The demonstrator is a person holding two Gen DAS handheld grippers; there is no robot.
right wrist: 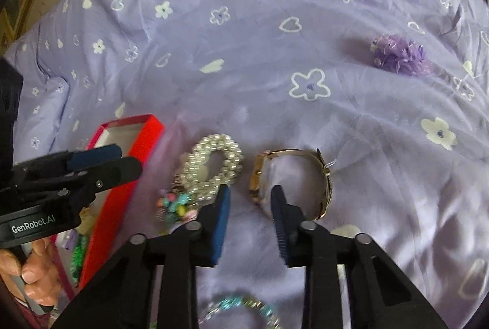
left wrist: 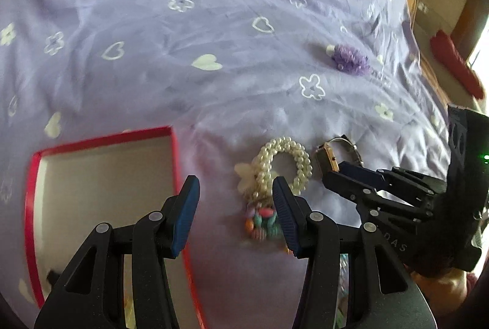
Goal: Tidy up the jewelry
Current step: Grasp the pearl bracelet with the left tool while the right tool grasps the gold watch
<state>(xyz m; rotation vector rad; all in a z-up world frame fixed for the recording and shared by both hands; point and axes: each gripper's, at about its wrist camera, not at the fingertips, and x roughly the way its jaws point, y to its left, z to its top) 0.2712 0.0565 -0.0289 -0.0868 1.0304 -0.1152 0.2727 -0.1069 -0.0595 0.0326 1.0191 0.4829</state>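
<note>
A gold watch [right wrist: 305, 176] lies on the lilac bedspread, its case just past the tips of my right gripper [right wrist: 250, 194]. Its jaws stand a narrow gap apart, with cloth showing between them and neither pad pressing on the watch [left wrist: 328, 159]. Left of the watch lies a pearl bracelet [right wrist: 214, 161] with a colourful bead piece [right wrist: 174, 203] beside it. My left gripper [left wrist: 235, 188] hangs open above the bead piece [left wrist: 262, 222] and the pearl bracelet [left wrist: 285, 164], holding nothing. A red-rimmed box [left wrist: 104, 138] lies open at the left.
A purple flower hair tie [left wrist: 350, 58] lies farther back on the right. A turquoise bracelet [right wrist: 244, 303] lies under my right gripper. Several small pieces lie by the box near a hand [right wrist: 33, 268]. A red object [left wrist: 455, 66] and cardboard are at the bed's right edge.
</note>
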